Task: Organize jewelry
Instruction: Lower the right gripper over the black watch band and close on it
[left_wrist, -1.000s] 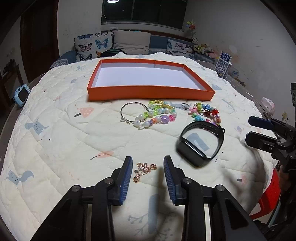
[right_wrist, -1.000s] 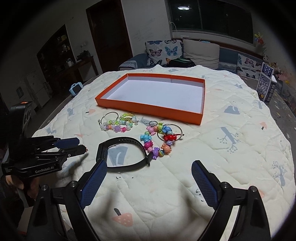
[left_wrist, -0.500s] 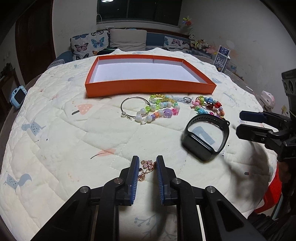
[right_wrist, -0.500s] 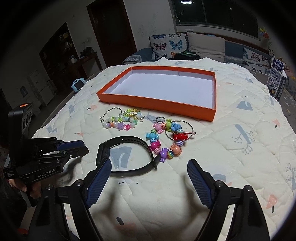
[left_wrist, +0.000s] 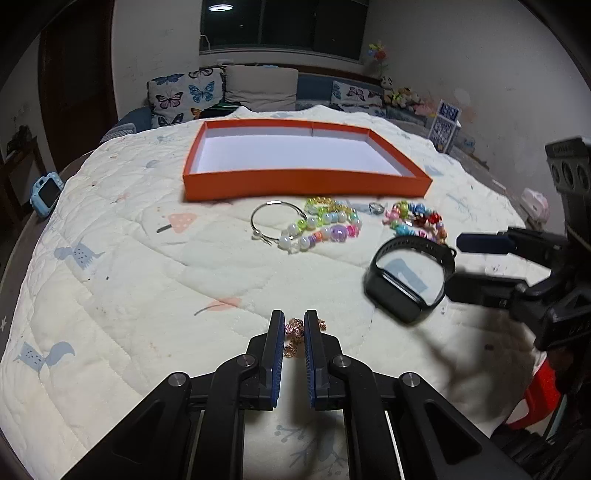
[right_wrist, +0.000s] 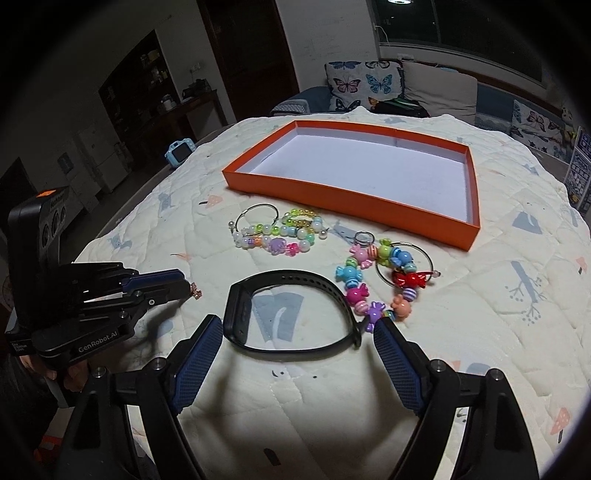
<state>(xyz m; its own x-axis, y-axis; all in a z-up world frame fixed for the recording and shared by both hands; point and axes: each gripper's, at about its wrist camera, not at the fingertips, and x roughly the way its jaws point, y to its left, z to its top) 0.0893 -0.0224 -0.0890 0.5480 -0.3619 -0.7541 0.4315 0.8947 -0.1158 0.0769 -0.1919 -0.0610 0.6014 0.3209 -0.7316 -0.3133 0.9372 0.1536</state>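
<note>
The left gripper (left_wrist: 294, 325) fingers pinch a small rose-gold chain (left_wrist: 293, 334) near the orange tray (left_wrist: 306, 182), while the right gripper (right_wrist: 291, 332) fingers gape around a black wristband (right_wrist: 295, 284).

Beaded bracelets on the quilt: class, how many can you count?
2. The pastel beaded bracelet lies beside the silver bangle; the candy-bead bracelet lies nearer the black smartband.

One tray (left_wrist: 306, 182), one watch (right_wrist: 288, 310) (black), two grippers (left_wrist: 294, 325) (right_wrist: 291, 332).
</note>
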